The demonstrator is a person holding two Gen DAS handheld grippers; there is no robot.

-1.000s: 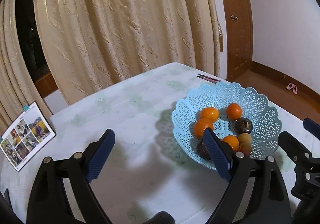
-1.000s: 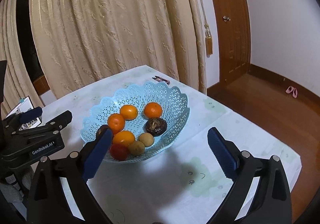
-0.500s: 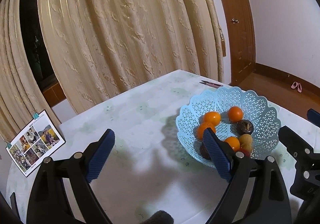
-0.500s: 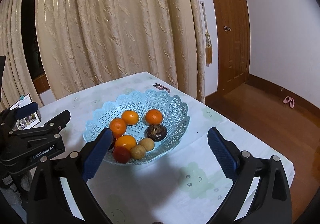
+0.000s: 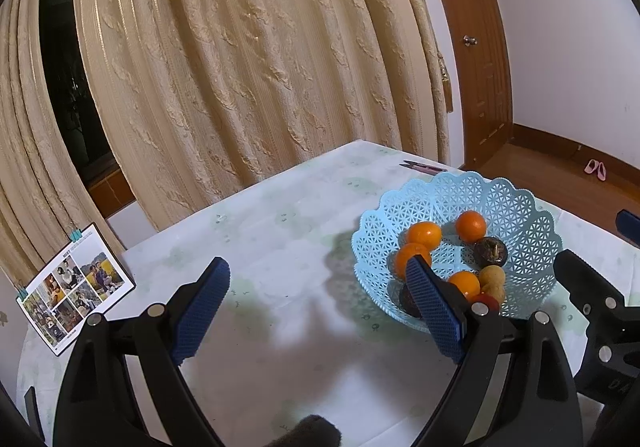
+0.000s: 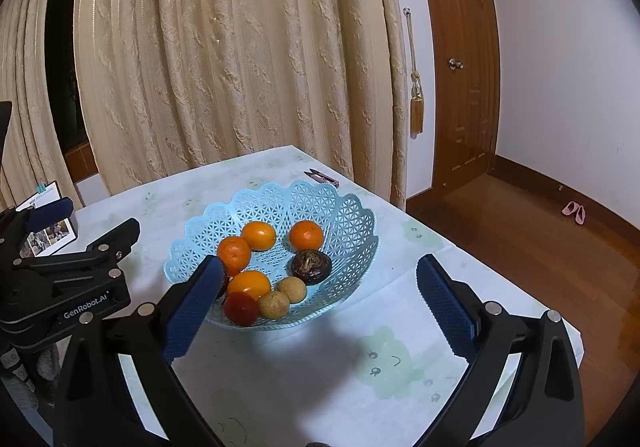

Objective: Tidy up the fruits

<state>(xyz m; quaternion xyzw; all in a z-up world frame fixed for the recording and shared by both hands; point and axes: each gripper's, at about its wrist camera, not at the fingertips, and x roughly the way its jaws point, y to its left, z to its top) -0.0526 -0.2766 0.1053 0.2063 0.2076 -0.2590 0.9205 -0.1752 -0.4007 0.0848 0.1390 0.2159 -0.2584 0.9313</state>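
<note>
Left wrist view: left gripper (image 5: 316, 299) stands wide, holding nothing; its right pad hides part of the fruit in the blue basket (image 5: 520, 207), far right on the table (image 5: 280, 215).

Right wrist view: right gripper (image 6: 318, 303) wide, holding nothing. The basket (image 6: 344, 207) holds four oranges (image 6: 306, 234), one dark fruit (image 6: 311, 266), two tan fruits (image 6: 273, 304) and a red one (image 6: 240, 308); another dark fruit lies half hidden.

Two low wrist views, shared basket (image 5: 516, 203)
</note>
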